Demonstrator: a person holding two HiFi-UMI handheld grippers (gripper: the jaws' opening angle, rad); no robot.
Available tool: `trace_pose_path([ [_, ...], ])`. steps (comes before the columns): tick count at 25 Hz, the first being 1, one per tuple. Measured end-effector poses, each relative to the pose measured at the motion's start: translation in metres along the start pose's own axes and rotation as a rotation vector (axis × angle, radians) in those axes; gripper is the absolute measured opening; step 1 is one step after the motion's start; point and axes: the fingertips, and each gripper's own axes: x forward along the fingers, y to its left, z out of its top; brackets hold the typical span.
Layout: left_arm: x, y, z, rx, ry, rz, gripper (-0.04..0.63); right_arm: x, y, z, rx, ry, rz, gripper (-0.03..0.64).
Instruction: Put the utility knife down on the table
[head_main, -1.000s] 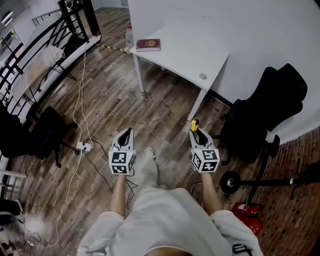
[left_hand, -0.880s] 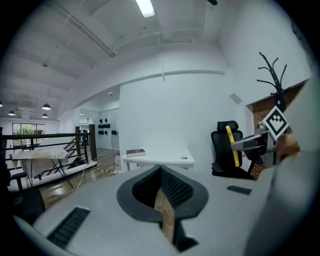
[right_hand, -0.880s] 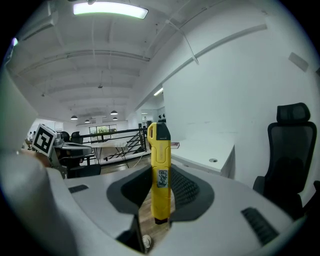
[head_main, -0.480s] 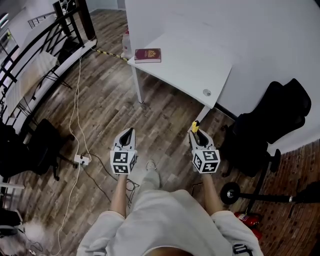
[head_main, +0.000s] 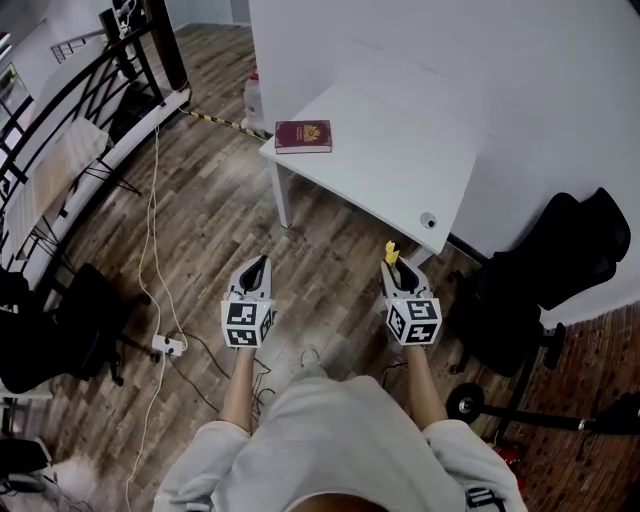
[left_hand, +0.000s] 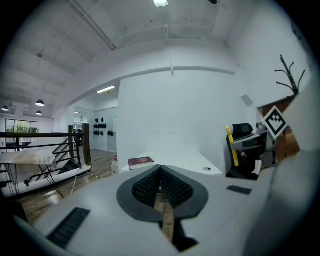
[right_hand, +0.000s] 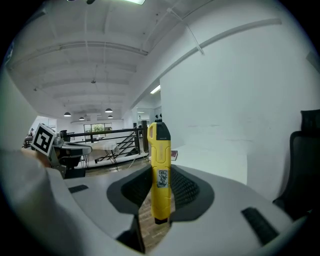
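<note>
The right gripper (right_hand: 161, 192) is clenching the yellow utility knife (right_hand: 160, 160) between its ribbed pads; the knife is standing upright, its black-capped end sticking out past the jaw tips. The left gripper (left_hand: 160, 174) is holding its jaws together at the tips with nothing between them. Both grippers are hanging side by side, well apart, over the wooden floor (head_main: 210, 220). The knife is in the air near the closest corner of the white table (head_main: 400, 150), not on it. A dark red booklet (head_main: 303, 136) is lying at the table's far-left corner; a black chair (head_main: 560, 260) is standing to the right; a white cable (head_main: 152, 230) is trailing across the floor on the left.
</note>
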Motion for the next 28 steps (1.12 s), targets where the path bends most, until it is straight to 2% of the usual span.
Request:
trace_pose_path([
  [9, 0.068, 0.045, 0.014, 0.003, -0.002, -0.036, 0.006, 0.067, -0.011, 0.023, -0.002, 0.002, -0.035, 0.109],
  [19, 0.113, 0.057, 0.019, 0.020, 0.007, -0.079, 0.006, 0.102, -0.025, 0.023, 0.015, 0.016, -0.064, 0.109],
  [28, 0.159, 0.066, 0.021, 0.019, 0.013, -0.078, 0.006, 0.142, -0.049, 0.021, 0.023, 0.029, -0.061, 0.109],
])
